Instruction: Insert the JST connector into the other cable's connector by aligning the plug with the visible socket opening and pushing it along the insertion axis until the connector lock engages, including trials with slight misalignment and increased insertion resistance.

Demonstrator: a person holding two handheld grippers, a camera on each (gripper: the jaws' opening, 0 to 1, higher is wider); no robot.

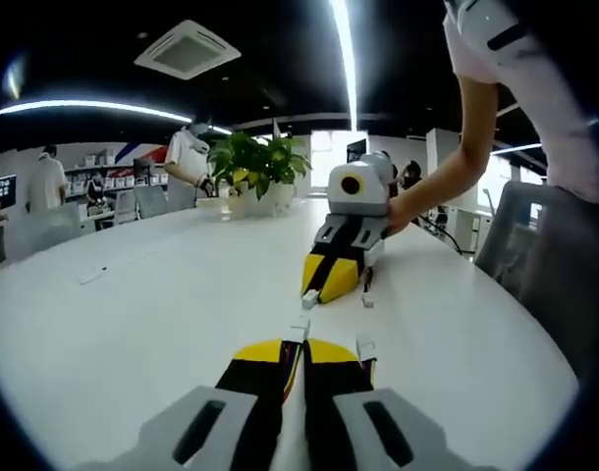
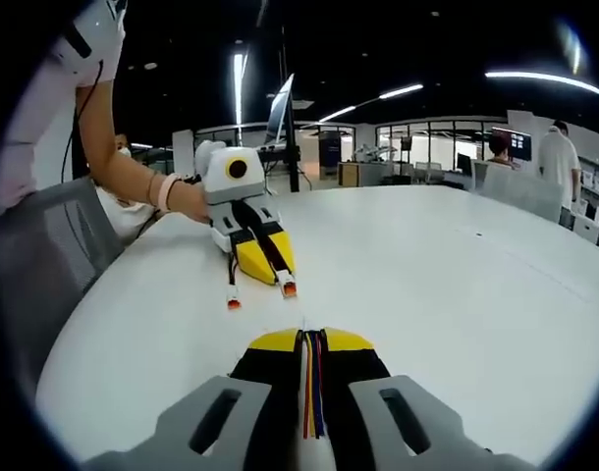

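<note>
Two pairs of tongs face each other across a round white bench (image 1: 133,314), tips near each other but apart.

In the left gripper view, the left tongs (image 1: 301,345) rise from the bottom with their yellow-tipped jaws pressed together on a cable (image 1: 292,365). The cable's white connector (image 1: 299,330) juts just past the tips. A second white connector (image 1: 365,345) lies just to the right of the jaws. Ahead, the right tongs (image 1: 326,289) point back this way, a hand (image 1: 402,210) behind them. Their jaws are closed, a small white connector (image 1: 309,299) showing at the tip and another (image 1: 367,300) on a dark lead beside it.

In the right gripper view, the right tongs (image 2: 309,339) are closed on a bundle of coloured wires (image 2: 311,388) running up between the jaws. The connector at their end is too small to make out here. Across the bench, the left tongs (image 2: 271,276) show an orange-tipped connector (image 2: 289,288) at the tip and another (image 2: 234,302) hanging on a dark lead beside them. The two plugs are not joined; bare bench shows between them.

Farther off are a potted plant (image 1: 258,167), a grey chair (image 2: 44,265), and people standing by desks.
</note>
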